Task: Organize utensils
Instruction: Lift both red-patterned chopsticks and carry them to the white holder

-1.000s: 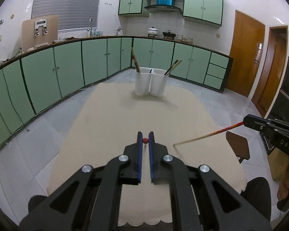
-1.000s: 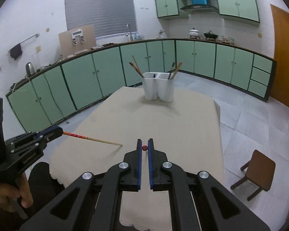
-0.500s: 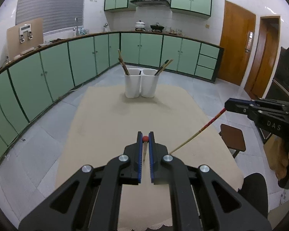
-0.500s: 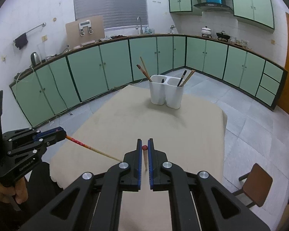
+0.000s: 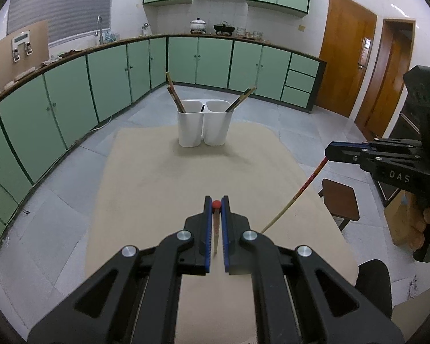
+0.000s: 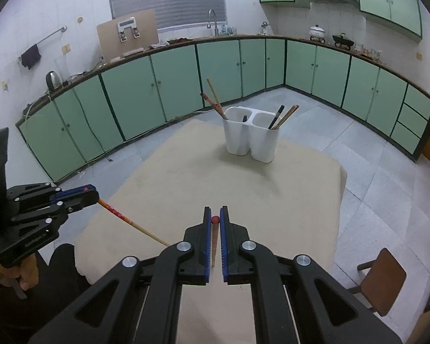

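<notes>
A red-tipped wooden chopstick (image 5: 216,229) is pinched in the left gripper (image 5: 216,205); a second one (image 6: 214,239) is clamped in the right gripper (image 6: 215,219). At twelve o'clock on the beige-clothed table (image 5: 157,189) stands the white plastic two-compartment utensil holder (image 5: 204,126), well apart from both.

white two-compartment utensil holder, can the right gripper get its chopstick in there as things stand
Probably yes: the right gripper is shut on its chopstick, and only bare beige tablecloth lies before the white two-compartment utensil holder.

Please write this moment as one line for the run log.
left gripper: shut on chopstick | right gripper: shut on second chopstick | holder: upright on table, ahead of both
</notes>
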### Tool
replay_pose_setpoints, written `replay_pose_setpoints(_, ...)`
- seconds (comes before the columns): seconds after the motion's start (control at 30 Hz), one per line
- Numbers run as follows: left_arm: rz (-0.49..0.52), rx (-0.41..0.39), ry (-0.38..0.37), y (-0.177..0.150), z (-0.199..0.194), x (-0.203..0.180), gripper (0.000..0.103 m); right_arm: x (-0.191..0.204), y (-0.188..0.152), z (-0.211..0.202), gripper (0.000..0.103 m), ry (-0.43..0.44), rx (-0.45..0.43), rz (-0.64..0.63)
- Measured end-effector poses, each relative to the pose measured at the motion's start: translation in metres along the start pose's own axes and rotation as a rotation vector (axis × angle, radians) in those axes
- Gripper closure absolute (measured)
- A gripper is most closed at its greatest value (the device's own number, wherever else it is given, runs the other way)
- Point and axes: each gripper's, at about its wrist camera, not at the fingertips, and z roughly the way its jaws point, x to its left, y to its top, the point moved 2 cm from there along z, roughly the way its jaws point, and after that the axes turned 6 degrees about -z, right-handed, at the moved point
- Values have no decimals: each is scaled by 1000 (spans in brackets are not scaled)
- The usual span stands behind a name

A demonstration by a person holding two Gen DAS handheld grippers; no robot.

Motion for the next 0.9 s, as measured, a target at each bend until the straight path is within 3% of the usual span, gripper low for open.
replay_pose_setpoints(0.47,11,14,-32,43,0,0,98,-9,27,-12,97,-4,18,-5)
replay_pose_setpoints(0.9,37,-50,-48,133,-26,-1,98,-24,97,-41,97,-38,-15,-30)
